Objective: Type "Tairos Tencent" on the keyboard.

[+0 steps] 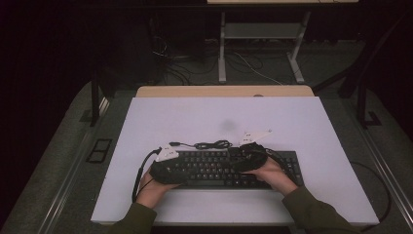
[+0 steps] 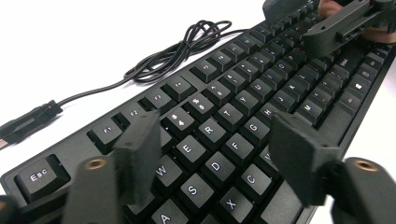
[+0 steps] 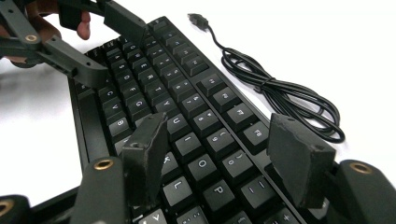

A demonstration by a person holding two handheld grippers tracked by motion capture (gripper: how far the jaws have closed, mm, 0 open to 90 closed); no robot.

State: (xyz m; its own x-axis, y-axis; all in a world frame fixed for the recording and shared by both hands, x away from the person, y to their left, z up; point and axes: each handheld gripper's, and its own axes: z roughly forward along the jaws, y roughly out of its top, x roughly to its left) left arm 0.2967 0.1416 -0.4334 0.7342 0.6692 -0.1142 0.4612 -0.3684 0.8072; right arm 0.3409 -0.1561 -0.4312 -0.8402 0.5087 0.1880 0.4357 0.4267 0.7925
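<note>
White worktop, dark room. Keyboard at near edge, its USB cable coiled just behind. L gripper & R gripper hover over keys, fingers apart, nothing clamped. Step prob: positioning for grasp. Next: lower, straddle kbd edges, close.

Looks like a lab or recording rig, not a home. White board laid over a wooden tabletop, dark surroundings, grey carpet. Metal-framed stand behind with loose cables on the floor. Floor rail along the left. Black keyboard as test piece.
</note>
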